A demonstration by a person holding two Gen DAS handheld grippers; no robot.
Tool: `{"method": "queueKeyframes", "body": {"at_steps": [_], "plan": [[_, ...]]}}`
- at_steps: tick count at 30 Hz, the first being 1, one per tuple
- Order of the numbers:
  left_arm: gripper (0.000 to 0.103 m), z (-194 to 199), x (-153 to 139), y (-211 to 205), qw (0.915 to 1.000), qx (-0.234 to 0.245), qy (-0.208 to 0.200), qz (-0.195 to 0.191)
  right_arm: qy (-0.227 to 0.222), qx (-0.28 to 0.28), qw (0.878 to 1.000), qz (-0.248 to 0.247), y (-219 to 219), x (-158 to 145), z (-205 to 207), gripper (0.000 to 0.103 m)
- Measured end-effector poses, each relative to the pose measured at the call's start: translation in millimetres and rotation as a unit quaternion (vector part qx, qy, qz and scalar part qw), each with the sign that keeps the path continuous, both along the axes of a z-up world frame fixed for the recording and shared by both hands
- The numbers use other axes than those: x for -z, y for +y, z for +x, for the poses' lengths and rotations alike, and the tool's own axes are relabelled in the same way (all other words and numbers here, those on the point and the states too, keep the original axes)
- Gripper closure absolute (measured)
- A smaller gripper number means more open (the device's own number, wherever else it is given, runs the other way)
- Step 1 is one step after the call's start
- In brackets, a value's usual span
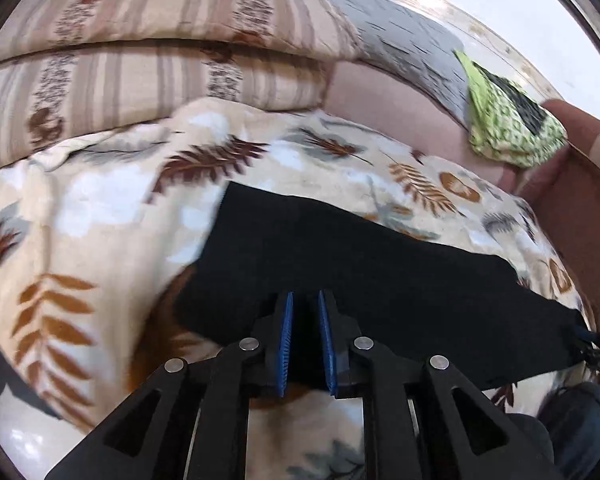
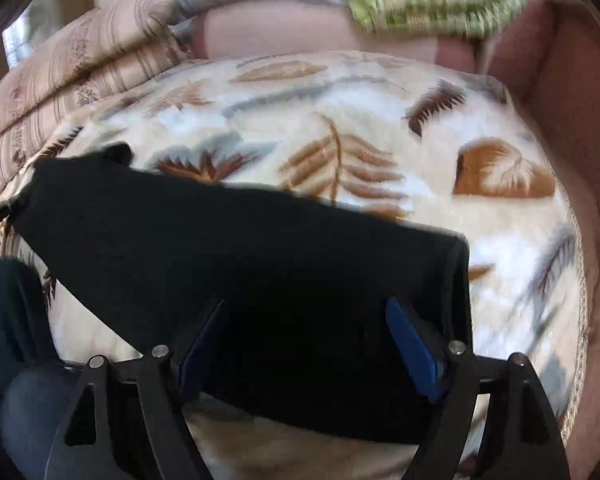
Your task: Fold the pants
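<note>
Your left hand-held gripper (image 1: pixel 306 316) has its blue ribbed pads nearly together, only a thin gap between them, pinching the near edge of the pants (image 1: pixel 340 276); your right hand-held gripper (image 2: pixel 306 320) has its jaws spread wide, blue pads far apart, and whether they touch the cloth you cannot tell, since the black fabric hides the gap. The pants (image 2: pixel 236 264) are plain black, matte and soft, lying flat as a long band across the blanket (image 1: pixel 100 216); no label or writing can be read on them. The blanket is fleecy and cream, printed with brown, orange and grey leaves; behind it lie two striped beige cushions (image 1: pixel 148 52), a grey cloth (image 1: pixel 408 44) and a crumpled green patterned cloth (image 1: pixel 508 124) on the pinkish sofa (image 1: pixel 384 100).
</note>
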State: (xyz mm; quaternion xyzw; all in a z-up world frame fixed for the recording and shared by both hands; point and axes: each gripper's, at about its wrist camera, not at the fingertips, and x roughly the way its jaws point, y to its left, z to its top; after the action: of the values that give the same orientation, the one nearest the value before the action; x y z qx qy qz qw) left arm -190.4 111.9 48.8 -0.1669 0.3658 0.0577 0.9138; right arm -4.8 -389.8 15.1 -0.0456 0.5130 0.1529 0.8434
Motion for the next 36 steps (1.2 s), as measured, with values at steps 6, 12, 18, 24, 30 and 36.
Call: {"method": "queueKeyframes", "body": {"at_steps": [6, 12, 18, 24, 30, 36], "plan": [[0.087, -14, 13, 10, 0.9999, -0.008, 0.007, -0.006, -0.029, -0.063, 0.997, 0.027, 37, -28, -12, 0.022], [0.082, -11, -3, 9, 0.9996, -0.017, 0.021, -0.012, 0.03, -0.025, 0.998, 0.054, 26, -17, -8, 0.021], [0.069, -4, -47, -25, 0.998, 0.01, -0.021, -0.059, -0.03, 0.104, 0.976, 0.189, -64, -58, -41, 0.02], [0.052, 22, -65, -88, 0.9861, 0.092, 0.015, -0.137, 0.025, 0.205, 0.93, 0.303, -124, -15, -69, 0.018], [0.052, 37, -40, -131, 0.991, 0.089, 0.079, -0.062, 0.008, 0.215, 0.904, 0.37, -135, 9, -57, 0.017], [0.051, 43, -36, -120, 0.9877, 0.07, 0.101, -0.096, 0.002, 0.196, 0.906, 0.374, -124, 13, -38, 0.029]]}}
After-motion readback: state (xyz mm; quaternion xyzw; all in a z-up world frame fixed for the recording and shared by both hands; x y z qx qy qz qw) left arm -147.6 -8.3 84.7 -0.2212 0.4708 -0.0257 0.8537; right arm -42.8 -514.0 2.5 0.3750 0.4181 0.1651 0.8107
